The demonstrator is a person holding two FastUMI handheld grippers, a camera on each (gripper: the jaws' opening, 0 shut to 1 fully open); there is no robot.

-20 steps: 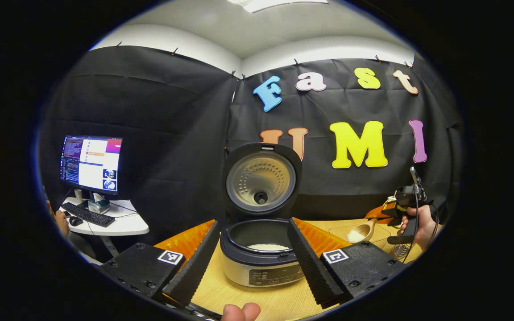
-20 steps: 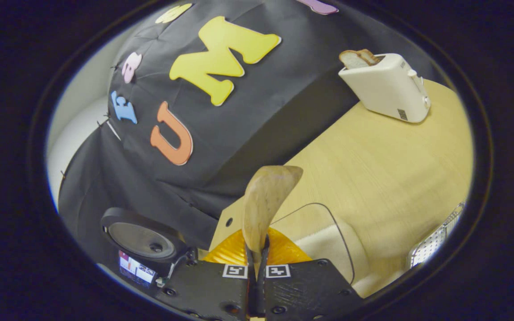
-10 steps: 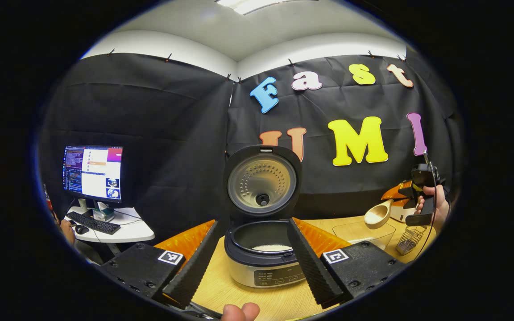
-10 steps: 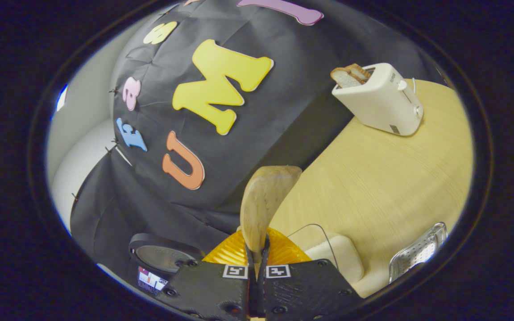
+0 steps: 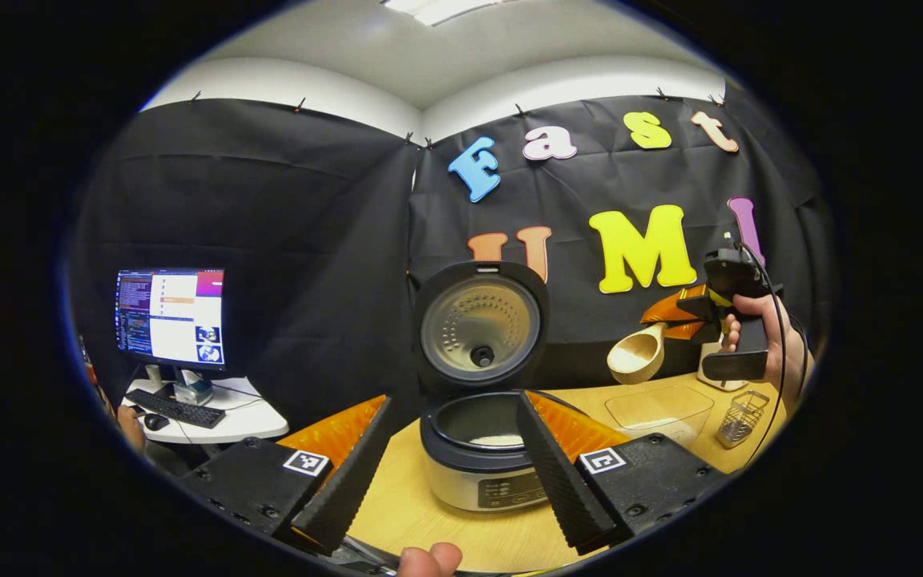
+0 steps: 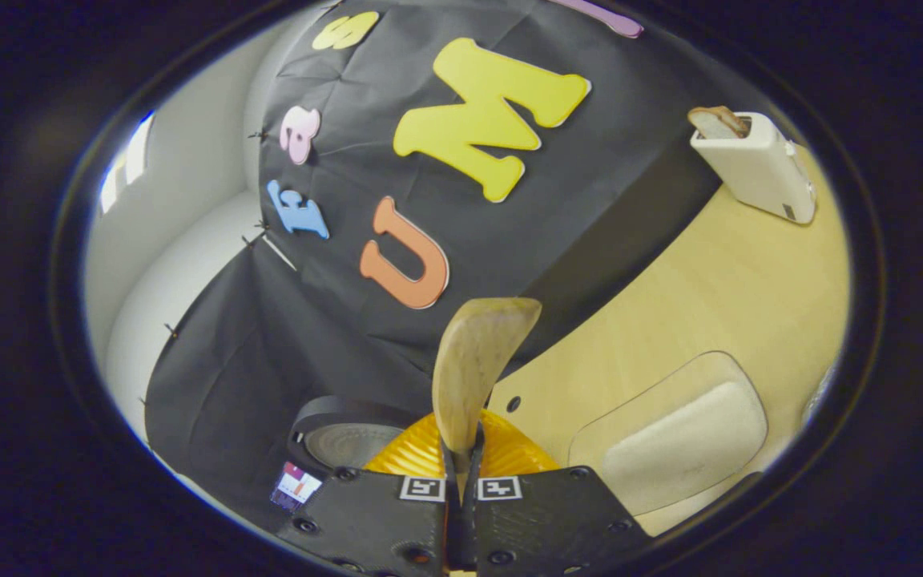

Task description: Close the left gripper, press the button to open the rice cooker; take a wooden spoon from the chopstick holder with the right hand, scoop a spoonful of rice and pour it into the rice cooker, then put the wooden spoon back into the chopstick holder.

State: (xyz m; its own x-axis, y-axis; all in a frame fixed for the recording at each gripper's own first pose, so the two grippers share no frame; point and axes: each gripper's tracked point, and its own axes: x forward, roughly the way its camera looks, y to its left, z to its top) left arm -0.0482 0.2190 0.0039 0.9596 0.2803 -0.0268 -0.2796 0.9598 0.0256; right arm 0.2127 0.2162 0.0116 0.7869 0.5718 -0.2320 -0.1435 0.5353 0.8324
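The rice cooker (image 5: 484, 481) stands on the table with its lid (image 5: 480, 328) raised; a thin layer of rice lies in the pot. My left gripper (image 5: 454, 401) is open in front of it, one finger on each side of the pot. At the right, a hand holds my right gripper (image 5: 690, 312) in the air, shut on the handle of the wooden spoon (image 5: 636, 355). The spoon's bowl hangs above the clear rice container (image 5: 658, 409); I cannot tell whether it holds rice. In the right gripper view the spoon (image 6: 473, 369) sticks out from the shut gripper (image 6: 461, 449), with the cooker lid (image 6: 349, 437) at lower left.
A wire chopstick holder (image 5: 740, 417) stands right of the rice container (image 6: 674, 441). A white toaster (image 6: 754, 164) with bread sits at the far end of the wooden table (image 6: 718, 280). A monitor (image 5: 171, 316) and keyboard sit on a side desk at the left.
The right gripper has lifted the spoon up out of the rice container and carried it higher and leftward, toward the cooker. The left gripper has stayed open and drifted slightly.
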